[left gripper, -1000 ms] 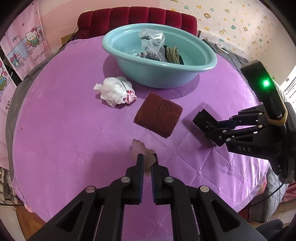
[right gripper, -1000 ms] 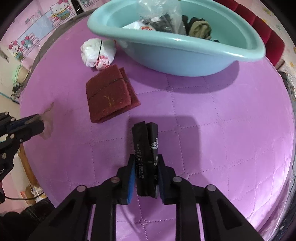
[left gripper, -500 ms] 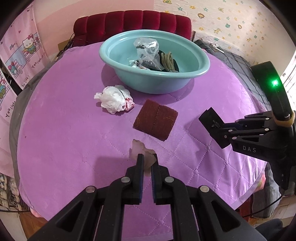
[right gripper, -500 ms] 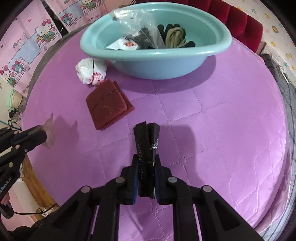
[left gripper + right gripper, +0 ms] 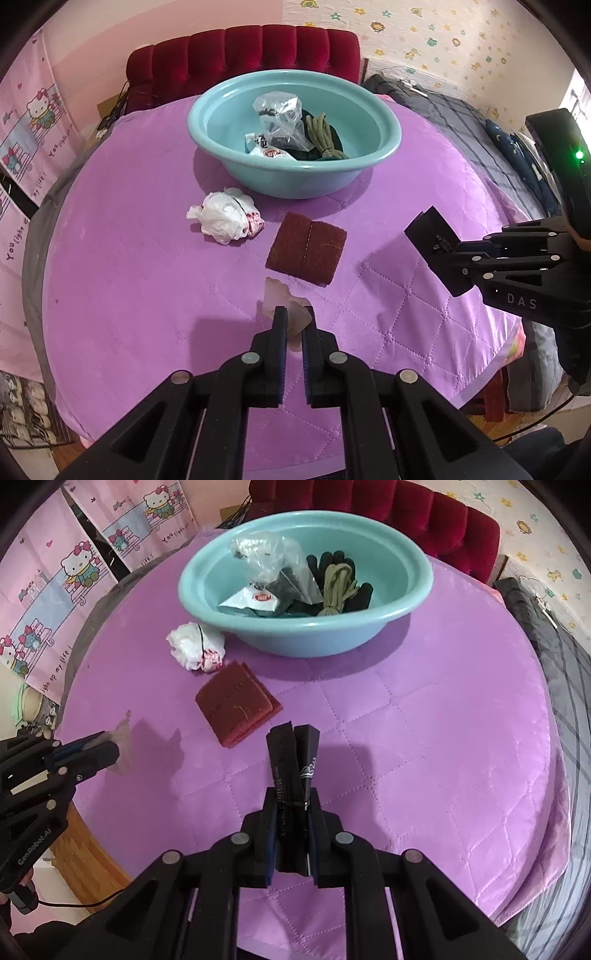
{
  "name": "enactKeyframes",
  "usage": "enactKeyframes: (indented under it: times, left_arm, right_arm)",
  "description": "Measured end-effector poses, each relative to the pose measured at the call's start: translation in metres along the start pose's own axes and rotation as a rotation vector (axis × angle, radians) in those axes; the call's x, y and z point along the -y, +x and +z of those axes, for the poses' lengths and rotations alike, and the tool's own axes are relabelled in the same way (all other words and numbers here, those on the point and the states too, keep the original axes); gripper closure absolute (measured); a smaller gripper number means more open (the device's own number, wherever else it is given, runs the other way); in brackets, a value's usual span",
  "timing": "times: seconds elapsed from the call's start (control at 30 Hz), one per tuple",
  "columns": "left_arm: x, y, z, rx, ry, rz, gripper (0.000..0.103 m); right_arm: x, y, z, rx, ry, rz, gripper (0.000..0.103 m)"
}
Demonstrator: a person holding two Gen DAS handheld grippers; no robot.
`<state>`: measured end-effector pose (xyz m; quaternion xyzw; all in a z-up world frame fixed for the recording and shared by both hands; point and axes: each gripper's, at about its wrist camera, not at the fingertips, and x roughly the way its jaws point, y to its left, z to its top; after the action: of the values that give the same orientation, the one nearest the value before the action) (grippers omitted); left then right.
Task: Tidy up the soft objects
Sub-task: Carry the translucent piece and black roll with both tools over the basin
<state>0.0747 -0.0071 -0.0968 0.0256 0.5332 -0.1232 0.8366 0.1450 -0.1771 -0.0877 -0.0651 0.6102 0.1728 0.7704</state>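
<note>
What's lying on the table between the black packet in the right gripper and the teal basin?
In the right wrist view, only bare purple cloth lies between the black packet and the teal basin; the folded maroon pad sits off left.

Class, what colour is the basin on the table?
The basin is light teal; the right wrist view shows it best.

Both grippers' jaws clamped, angled down.

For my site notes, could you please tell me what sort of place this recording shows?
Probably a bedroom at home: a red tufted headboard, cartoon-cat wall posters, star-patterned wallpaper, and a purple quilted cover over the table.
</note>
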Motion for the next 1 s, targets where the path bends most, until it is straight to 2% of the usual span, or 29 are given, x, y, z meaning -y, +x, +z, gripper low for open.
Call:
enactKeyframes:
  times: [0.57, 1.0]
  left_arm:
    - [0.003, -0.026, 0.026, 0.035, 0.084, -0.038, 0.096]
    - [0.004, -0.045, 0.059, 0.076, 0.139, -0.057, 0.096]
  right_arm:
    - [-0.016, -0.043, 0.004, 0.085, 0.06, -0.062, 0.089]
    - [-0.02, -0.078, 0.024, 0.146, 0.078, -0.087, 0.089]
